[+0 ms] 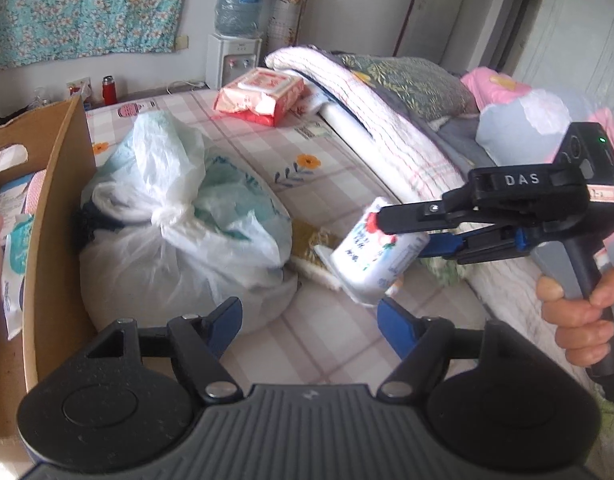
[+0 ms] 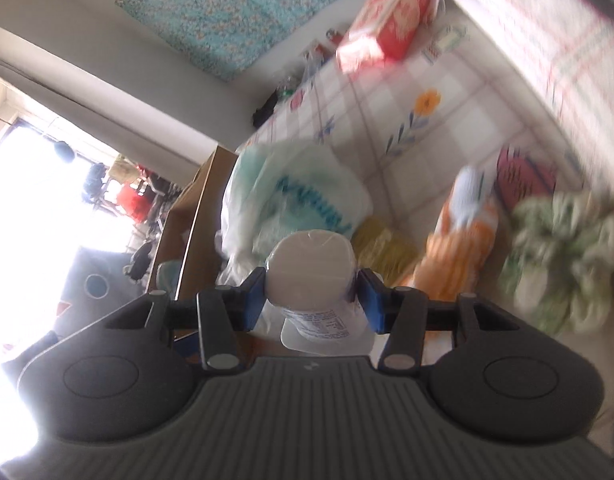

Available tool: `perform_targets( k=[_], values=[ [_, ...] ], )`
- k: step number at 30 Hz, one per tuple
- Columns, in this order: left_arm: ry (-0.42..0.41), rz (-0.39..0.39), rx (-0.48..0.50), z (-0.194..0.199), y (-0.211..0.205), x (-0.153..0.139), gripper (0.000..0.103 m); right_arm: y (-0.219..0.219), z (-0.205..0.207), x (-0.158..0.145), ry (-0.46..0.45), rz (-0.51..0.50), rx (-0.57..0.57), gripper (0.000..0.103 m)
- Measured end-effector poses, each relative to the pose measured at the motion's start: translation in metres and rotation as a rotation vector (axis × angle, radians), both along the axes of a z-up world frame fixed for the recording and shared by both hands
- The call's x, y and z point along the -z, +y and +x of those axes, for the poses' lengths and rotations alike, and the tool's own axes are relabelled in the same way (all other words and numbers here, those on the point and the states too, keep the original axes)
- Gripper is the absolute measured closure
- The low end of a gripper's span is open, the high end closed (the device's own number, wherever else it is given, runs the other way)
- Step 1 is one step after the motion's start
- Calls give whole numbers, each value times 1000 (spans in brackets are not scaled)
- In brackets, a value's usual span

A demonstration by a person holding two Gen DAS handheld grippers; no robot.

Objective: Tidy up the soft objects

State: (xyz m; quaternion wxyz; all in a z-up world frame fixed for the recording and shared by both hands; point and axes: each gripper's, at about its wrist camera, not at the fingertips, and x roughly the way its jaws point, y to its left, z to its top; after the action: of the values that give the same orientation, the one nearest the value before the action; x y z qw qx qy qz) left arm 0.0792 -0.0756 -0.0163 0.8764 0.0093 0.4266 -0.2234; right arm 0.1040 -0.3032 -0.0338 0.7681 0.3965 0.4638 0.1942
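Note:
A small white tissue pack with red and blue print hangs above the checked bed sheet. My right gripper is shut on it, held by a hand at the right. In the right wrist view the same tissue pack sits squeezed between the blue pads of my right gripper. My left gripper stands open low in its view, nothing between its fingers, just below the pack. A cardboard box at the left holds wipe packs.
A knotted white plastic bag of soft goods lies beside the box. Red and white wipe packs sit farther back on the bed. Folded quilts run along the right. An orange striped cloth and a green floral bundle lie nearby.

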Motion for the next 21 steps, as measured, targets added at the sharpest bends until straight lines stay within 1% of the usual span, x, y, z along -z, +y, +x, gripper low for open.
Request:
perform_targets(
  k=[4,7,9,10,11,15,18,21],
  values=[
    [33,7,10,-9,-2,13,27,15,-8,28,92,113,-18,55],
    [48,2,25,-11,-6,22,28,23,-12,47,155,157,-18,55],
    [64,3,32,-11,-8,30,28,24,-14,53,176,130,-7,54],
    [73,1,35,-10,-9,34,28,22,-15,54,170,141,0,54],
    [84,-2,40,-9,-10,38,28,19,-14,53,170,132,8,54],
    [134,-27,51,-3,-10,53,29,11,-14,39,129,13,27,53],
    [152,-43,54,0,-11,60,33,3,-17,33,122,-95,51,52],
    [157,-50,71,2,-15,63,36,-3,-22,34,119,-108,79,51]
  ],
)
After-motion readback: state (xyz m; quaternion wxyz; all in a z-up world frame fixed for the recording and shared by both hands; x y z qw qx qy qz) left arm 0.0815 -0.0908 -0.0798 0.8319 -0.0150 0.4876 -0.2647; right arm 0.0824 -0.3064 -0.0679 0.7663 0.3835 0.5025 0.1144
